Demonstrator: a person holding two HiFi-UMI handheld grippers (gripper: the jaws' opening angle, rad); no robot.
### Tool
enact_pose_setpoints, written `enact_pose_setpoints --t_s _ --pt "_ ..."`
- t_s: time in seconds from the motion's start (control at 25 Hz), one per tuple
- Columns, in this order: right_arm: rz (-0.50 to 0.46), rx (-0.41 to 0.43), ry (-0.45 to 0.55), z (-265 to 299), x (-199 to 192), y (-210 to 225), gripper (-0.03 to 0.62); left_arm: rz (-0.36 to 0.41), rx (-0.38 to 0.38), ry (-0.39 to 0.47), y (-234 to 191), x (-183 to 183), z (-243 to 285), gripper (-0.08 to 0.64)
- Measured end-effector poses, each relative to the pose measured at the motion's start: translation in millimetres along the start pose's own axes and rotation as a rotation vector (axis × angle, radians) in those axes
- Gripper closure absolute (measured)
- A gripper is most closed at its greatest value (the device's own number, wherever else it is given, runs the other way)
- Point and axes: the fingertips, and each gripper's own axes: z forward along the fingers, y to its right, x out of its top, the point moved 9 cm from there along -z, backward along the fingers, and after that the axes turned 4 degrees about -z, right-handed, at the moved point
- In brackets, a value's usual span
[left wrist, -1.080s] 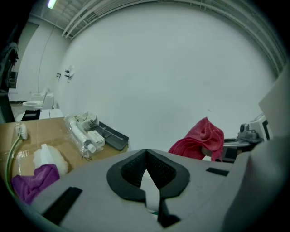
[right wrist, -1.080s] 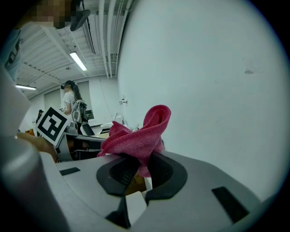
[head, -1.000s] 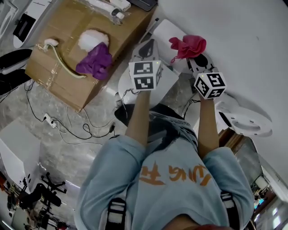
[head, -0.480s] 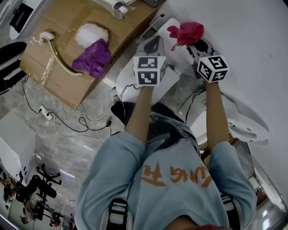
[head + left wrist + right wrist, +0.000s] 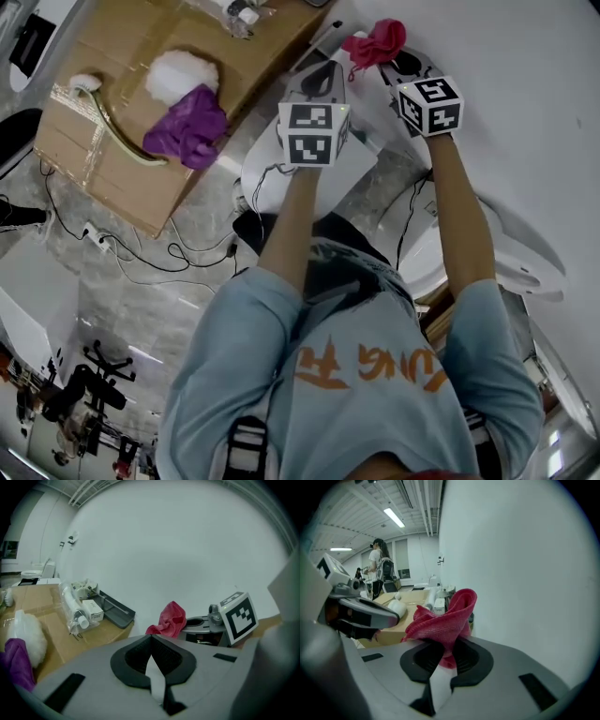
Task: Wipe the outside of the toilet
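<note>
My right gripper [image 5: 390, 58] [image 5: 446, 647] is shut on a red cloth [image 5: 375, 39] [image 5: 443, 616], held up close to the white wall. The same red cloth [image 5: 168, 618] shows in the left gripper view, just right of centre, with the right gripper's marker cube [image 5: 239, 616] beside it. My left gripper [image 5: 322, 73] [image 5: 151, 641] is shut with nothing between its jaws and sits level with the right one, to its left. The white toilet [image 5: 521, 258] lies below my right forearm. A white curved part [image 5: 270, 176] is under the left forearm.
A cardboard box [image 5: 103, 169] stands to the left, carrying a purple cloth [image 5: 192, 127], a white fluffy pad [image 5: 181, 73] and a pale hose [image 5: 112, 131]. Cables [image 5: 169, 253] run over the marble floor. A grey tray [image 5: 112, 609] and packaged parts [image 5: 77, 604] lie at the box's far end.
Both grippers have moved farther from me, up the head view. The right one carried the red cloth closer to the wall and nearer the left gripper.
</note>
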Motion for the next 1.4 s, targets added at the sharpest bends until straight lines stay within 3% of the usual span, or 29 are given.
enact_pose_setpoints --t_s 0.16,0.68,0.92,1.16,1.4 --pt "-0.092 -0.004 -0.067 23 -1 -1 0.523 -0.012 0.007 -0.004 -7 -2 6 0.537" --pt "-0.168 -0.021 -0.139 31 -2 3 0.529 0.009 -0.015 -0.051 4 -8 6 0.537" --pt "-0.208 -0.053 -0.172 22 -6 4 0.531 0.003 0.0 -0.019 5 -11 1 0.537" --pt "-0.156 -0.077 -0.169 7 -20 11 0.53 0.018 -0.012 -0.034 11 -14 2 0.537" --pt "-0.074 -0.121 -0.141 -9 -37 19 0.529 0.067 -0.082 -0.096 28 -18 10 0.537"
